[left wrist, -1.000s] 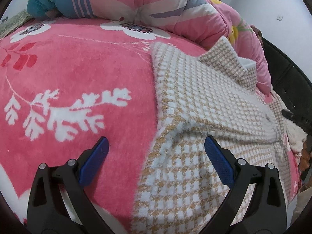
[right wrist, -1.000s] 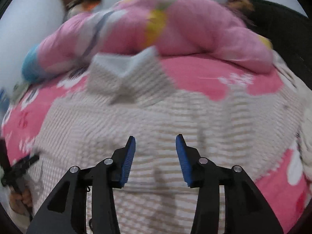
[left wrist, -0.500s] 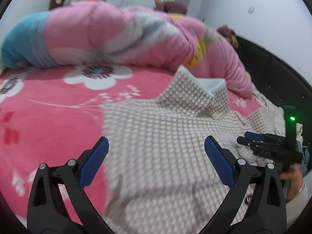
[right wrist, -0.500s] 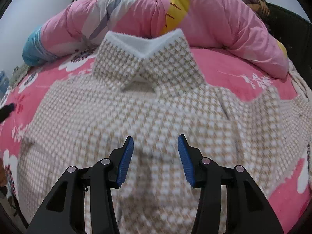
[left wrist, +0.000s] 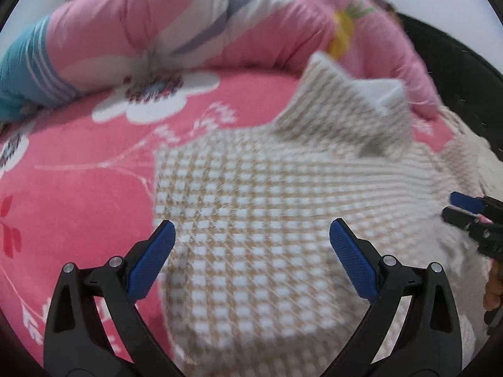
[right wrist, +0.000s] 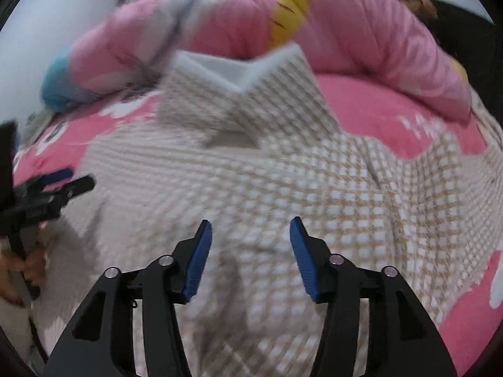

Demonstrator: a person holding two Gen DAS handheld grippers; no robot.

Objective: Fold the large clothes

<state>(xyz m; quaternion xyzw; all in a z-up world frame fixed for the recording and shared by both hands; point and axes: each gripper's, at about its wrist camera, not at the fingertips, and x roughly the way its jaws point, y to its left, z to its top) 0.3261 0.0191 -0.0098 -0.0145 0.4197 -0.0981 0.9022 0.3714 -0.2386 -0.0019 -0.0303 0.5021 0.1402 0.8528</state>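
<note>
Grippers nearest: left gripper [left wrist: 251, 251] and right gripper [right wrist: 250, 251] hover spread, holding nothing, above the checked garment [left wrist: 267, 220] lying flat on the pink blanket [left wrist: 78, 204]. Fabric looks soft, limp; pinch hem edges. Collar [right wrist: 235, 75] beyond, against the quilt [right wrist: 345, 25].

Motion blur smears the checked garment [left wrist: 267, 207] and rolled quilt [left wrist: 176, 31] in both views. The garment's near hem runs off the bottom edge. The right gripper [left wrist: 462, 209] is clipped at the left-wrist view's edge, its grip unreadable.
</note>
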